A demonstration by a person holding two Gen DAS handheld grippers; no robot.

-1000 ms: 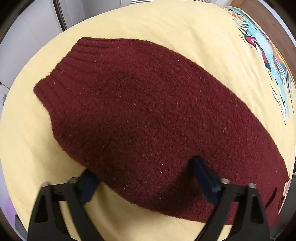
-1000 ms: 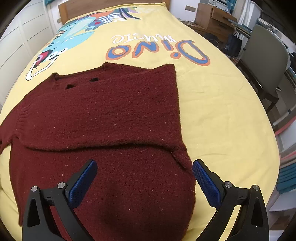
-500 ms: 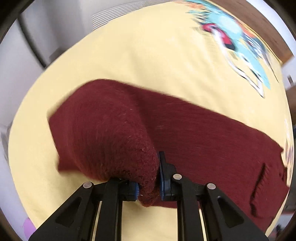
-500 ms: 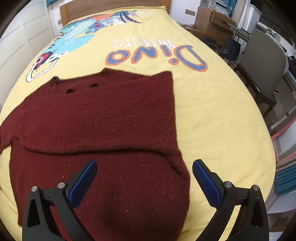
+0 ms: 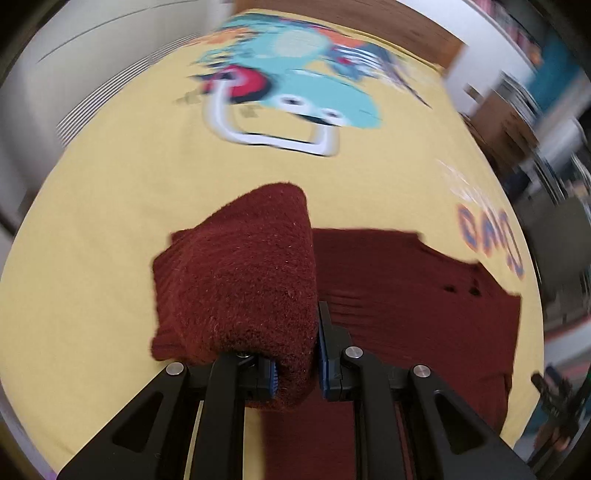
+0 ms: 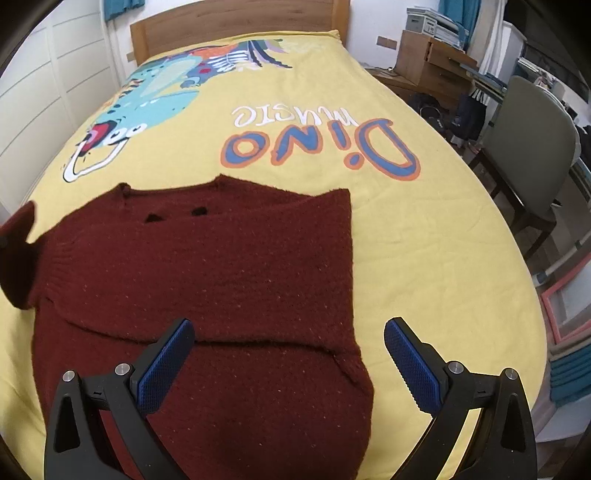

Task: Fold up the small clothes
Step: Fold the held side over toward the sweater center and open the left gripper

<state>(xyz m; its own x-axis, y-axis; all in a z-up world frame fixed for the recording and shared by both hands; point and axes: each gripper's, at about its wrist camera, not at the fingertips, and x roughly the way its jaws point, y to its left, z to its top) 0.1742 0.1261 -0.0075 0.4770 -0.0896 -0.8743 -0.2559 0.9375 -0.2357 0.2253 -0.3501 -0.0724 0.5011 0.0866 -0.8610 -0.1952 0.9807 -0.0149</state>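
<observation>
A dark red knitted sweater (image 6: 207, 280) lies flat on a yellow bedspread (image 6: 424, 236); its right sleeve is folded across the body. My left gripper (image 5: 297, 365) is shut on the sweater's left sleeve (image 5: 243, 280) and holds it lifted above the bed, cuff end hanging forward. The sweater body (image 5: 417, 306) shows to the right in the left wrist view, which is blurred. The lifted sleeve shows at the left edge of the right wrist view (image 6: 16, 254). My right gripper (image 6: 288, 354) is open and empty above the sweater's lower part.
The bedspread carries a dinosaur print (image 6: 147, 99) and "Dino music" lettering (image 6: 321, 144). A wooden headboard (image 6: 236, 26) is at the far end. A grey chair (image 6: 528, 147) and wooden furniture (image 6: 432, 62) stand to the right of the bed.
My left gripper closed on the left sleeve, lifted it and swung it toward the sweater body. My right gripper stayed open and rose slightly.
</observation>
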